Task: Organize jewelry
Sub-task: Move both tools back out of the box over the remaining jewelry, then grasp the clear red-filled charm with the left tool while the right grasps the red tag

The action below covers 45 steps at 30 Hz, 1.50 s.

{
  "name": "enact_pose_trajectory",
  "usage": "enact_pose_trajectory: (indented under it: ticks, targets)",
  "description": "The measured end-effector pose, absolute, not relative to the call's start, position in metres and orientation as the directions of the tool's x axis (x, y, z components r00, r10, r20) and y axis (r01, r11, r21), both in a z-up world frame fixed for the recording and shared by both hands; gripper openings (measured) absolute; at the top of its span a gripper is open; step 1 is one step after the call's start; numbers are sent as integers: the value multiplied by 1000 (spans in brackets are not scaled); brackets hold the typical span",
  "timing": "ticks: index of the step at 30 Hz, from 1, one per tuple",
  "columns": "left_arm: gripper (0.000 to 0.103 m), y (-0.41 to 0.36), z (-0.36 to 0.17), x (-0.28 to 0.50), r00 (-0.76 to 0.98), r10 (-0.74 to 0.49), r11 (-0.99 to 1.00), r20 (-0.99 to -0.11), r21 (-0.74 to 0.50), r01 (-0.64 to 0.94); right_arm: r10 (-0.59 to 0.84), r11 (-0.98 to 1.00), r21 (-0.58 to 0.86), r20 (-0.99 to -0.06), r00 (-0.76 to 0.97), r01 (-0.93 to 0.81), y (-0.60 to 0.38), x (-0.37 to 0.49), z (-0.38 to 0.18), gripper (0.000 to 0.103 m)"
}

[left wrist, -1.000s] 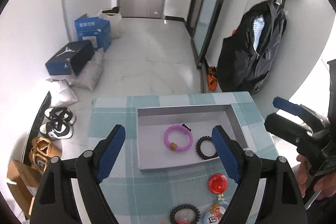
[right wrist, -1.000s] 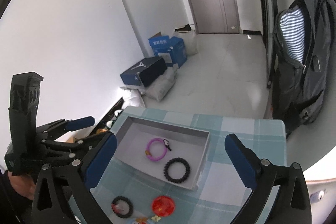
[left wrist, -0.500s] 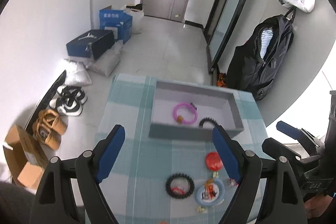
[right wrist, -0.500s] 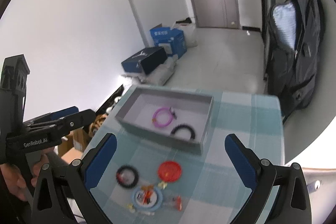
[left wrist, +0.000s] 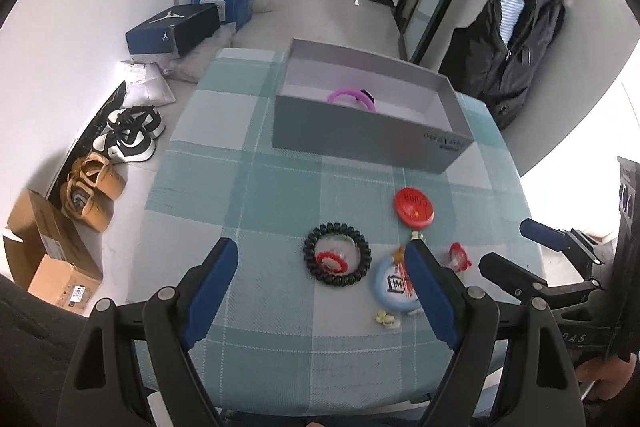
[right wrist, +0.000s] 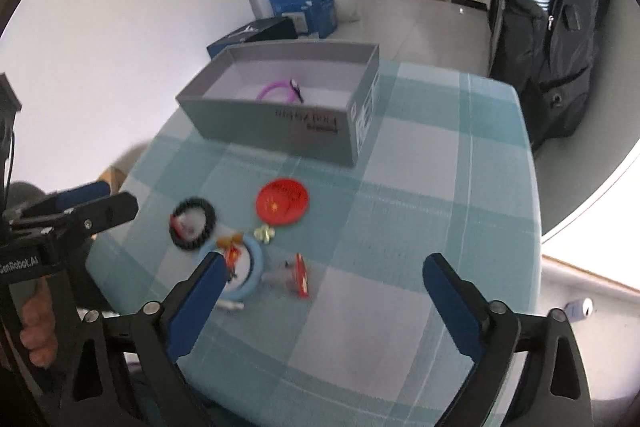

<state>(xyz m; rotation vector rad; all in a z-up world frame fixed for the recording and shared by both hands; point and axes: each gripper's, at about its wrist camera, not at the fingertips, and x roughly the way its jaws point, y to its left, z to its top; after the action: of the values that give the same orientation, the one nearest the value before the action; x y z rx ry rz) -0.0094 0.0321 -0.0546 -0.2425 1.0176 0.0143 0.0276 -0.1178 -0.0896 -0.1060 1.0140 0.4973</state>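
Trinkets are seen loose on the checked table (left wrist: pixel 248 187), short of the grey box (left wrist: pixel 360 135). Left to right: the black coil hair tie (left wrist: pixel 335 259), judged light, springy and best pinched across one side of its ring; the blue round badge (left wrist: pixel 390 287) and red badge (left wrist: pixel 414 207), judged stiff, flat, slippery, best taken by the rim. A pink bracelet (left wrist: pixel 352 98) already lies in the box. The left gripper (left wrist: pixel 320 299) is spread, empty. The right gripper (right wrist: pixel 320 291) is closing, nothing pinched. "China" is read on the red badge, "GenRobot.AI" on the left gripper's handle.
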Motion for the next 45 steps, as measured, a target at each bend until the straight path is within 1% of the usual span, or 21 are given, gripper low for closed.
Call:
enact_pose_trajectory:
  ticks: [4, 6, 8, 10, 14, 17, 19, 21, 27, 29, 32, 33, 34, 35, 39, 44, 45]
  targets:
    - [82, 38, -63, -11, 504, -92, 972, -859, -188, -143, 375, 876, 188, -845, 382, -445, -120, 25, -100, 91]
    - [82, 41, -66, -10, 492, -92, 968, -866, -193, -158, 384, 870, 204, -851, 358, -448, -118, 25, -105, 91]
    - [82, 43, -68, -9, 482, -95, 965, -871, -199, -171, 399, 862, 227, -855, 330, -454, -115, 25, -110, 87]
    - [82, 44, -70, -8, 479, -98, 963, -872, -205, -177, 415, 852, 248, -857, 306, -460, -112, 26, -113, 82]
    - [82, 45, -71, -8, 477, -101, 961, -873, -209, -180, 415, 848, 254, -864, 285, -465, -108, 26, -118, 79]
    - [82, 45, -73, -8, 470, -108, 961, -876, -213, -177, 413, 848, 251, -865, 284, -467, -105, 27, -119, 73]
    - [82, 45, -74, -7, 466, -111, 960, -878, -216, -178, 422, 847, 262, -861, 285, -462, -105, 29, -119, 63]
    - [82, 46, -74, -7, 463, -115, 959, -879, -219, -178, 429, 849, 275, -858, 282, -452, -106, 32, -119, 63]
    - [82, 48, -75, -5, 458, -127, 957, -880, -230, -178, 433, 843, 276, -858, 277, -463, -102, 33, -120, 51]
    - [82, 48, -76, -5, 454, -128, 957, -882, -230, -178, 434, 841, 276, -858, 276, -465, -101, 33, -120, 51]
    - [82, 47, -76, -4, 450, -129, 957, -883, -230, -177, 439, 841, 286, -856, 272, -458, -101, 34, -121, 45]
    - [82, 48, -76, -4, 451, -131, 956, -883, -232, -178, 438, 842, 286, -857, 272, -456, -102, 35, -121, 41]
    - [82, 48, -76, -4, 451, -131, 956, -883, -233, -178, 433, 846, 280, -858, 276, -454, -102, 35, -121, 32]
    - [82, 48, -76, -4, 451, -131, 956, -883, -233, -178, 432, 845, 280, -859, 274, -455, -102, 35, -122, 29]
    - [82, 49, -77, -3, 444, -132, 955, -886, -233, -182, 427, 843, 267, -860, 280, -467, -100, 32, -121, 28]
    - [82, 53, -83, 0, 422, -106, 958, -901, -206, -200, 441, 849, 275, -839, 319, -452, -107, 32, -110, 28]
    - [82, 55, -85, 1, 415, -116, 954, -902, -217, -206, 445, 849, 279, -836, 323, -448, -109, 32, -108, 28]
